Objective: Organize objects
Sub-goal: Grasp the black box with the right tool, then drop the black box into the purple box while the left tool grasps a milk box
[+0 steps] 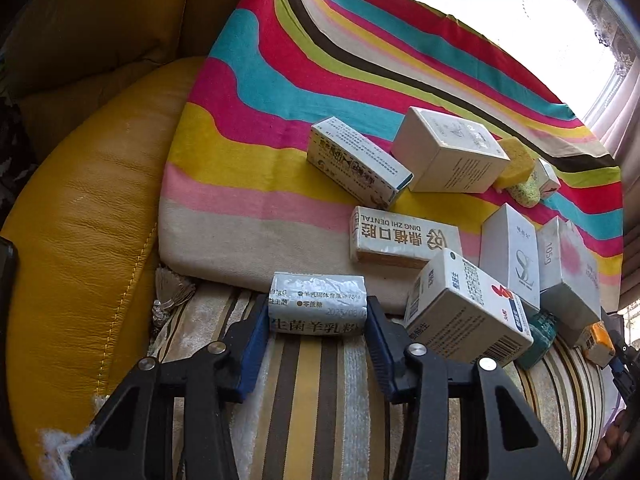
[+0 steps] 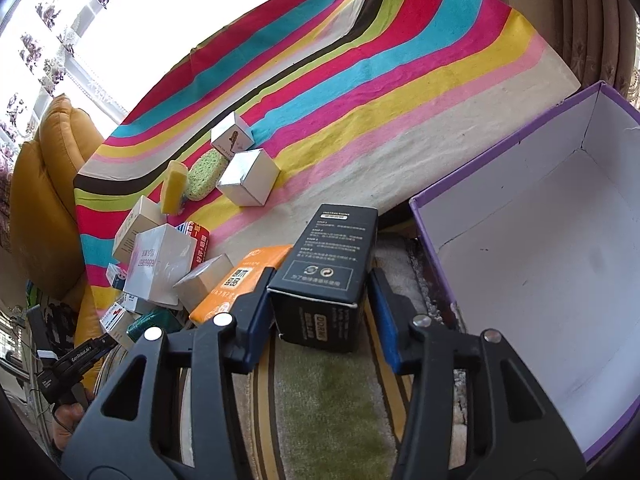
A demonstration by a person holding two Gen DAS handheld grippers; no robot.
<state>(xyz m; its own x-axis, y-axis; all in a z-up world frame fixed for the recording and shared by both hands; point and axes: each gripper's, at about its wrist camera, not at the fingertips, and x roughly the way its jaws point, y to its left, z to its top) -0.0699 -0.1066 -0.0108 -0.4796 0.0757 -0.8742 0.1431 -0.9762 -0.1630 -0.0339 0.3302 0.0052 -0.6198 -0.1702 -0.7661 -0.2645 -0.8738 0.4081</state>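
Left wrist: left hand-held gripper [image 1: 318, 314] clamps silver packet [image 1: 317, 305], label partly hidden; right hand-held gripper [image 2: 320, 300] straddles black box [image 2: 324, 272], contact unclear.

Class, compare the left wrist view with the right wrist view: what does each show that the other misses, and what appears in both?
Only the left wrist view shows the silver foil packet clamped by the left gripper, and the white DING ZHI DENTAL box.

Only the right wrist view shows the black box between the jaws of the right gripper, one pad against it and the other just clear, and the purple storage box, nothing visible inside.

Both show the striped cushion, the yellow sponge and the orange box.
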